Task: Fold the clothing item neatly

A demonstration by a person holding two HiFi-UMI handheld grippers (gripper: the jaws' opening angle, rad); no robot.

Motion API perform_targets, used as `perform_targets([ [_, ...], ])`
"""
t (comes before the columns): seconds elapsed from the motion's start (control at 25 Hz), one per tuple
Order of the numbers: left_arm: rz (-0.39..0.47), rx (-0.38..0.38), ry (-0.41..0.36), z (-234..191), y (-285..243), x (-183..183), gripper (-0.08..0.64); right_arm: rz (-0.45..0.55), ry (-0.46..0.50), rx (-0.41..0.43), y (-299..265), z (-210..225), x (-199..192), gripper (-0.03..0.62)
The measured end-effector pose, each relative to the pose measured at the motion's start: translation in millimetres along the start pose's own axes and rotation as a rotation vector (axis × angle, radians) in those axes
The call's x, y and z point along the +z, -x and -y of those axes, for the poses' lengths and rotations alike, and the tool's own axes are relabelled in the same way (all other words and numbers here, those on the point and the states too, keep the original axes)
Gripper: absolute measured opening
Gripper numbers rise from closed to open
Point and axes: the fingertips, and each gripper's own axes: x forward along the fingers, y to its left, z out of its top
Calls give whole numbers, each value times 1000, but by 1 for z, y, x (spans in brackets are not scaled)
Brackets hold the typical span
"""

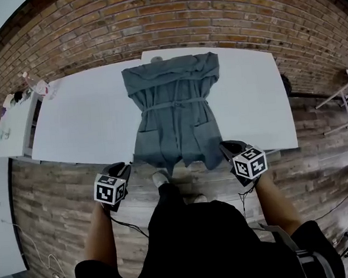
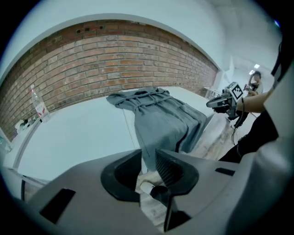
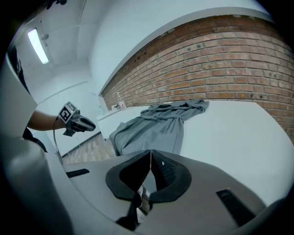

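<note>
Head view first, starting at the left: a small side table (image 1: 12, 130) sits off the left end of the white table (image 1: 84, 124), and a clear bottle (image 1: 35, 84) stands by the table's far left corner, with the brick wall (image 1: 165, 17) running behind. Coming in along the near edge, the left gripper (image 1: 124, 167) hovers over the wooden floor (image 1: 59, 197) just off that edge, left of the hem and not touching the cloth. In the left gripper view its jaws stand only a narrow slit apart, with nothing between the pads and just the fabric showing beyond them. Centre stage is the grey garment (image 1: 175, 111), spread flat down the middle of the table. Its collar lies at the far edge, a thin belt crosses the waist, there are two pockets below, and the hem spills over the near edge. A shoe (image 1: 160, 178) of the person peeks out beneath that hem. Over to the right, the right gripper (image 1: 225, 145) sits at the near edge just beside the hem's right corner. In the right gripper view its jaws are pressed fully together with nothing caught between them, and the garment lies on the table ahead of them, apart from the tips.
</note>
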Motion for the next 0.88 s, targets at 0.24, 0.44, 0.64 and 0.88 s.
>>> perform_targets([
  [0.24,-26,-23,46,12,-38,-15,161,-77,-85,-45,4,4,-47,55],
  [0.44,-29,-27,144,-4,-71,-11,161,-143,-125,-131,-3,12,-65,115],
  [0.64,-84,-67,232,-1,-96,-26,161,-224,-154,-195,-13,11,-91,115],
  [0.88,-146,-71,195,27,-119,-48,163,-276,-260,-235,-21,23,-120,155],
])
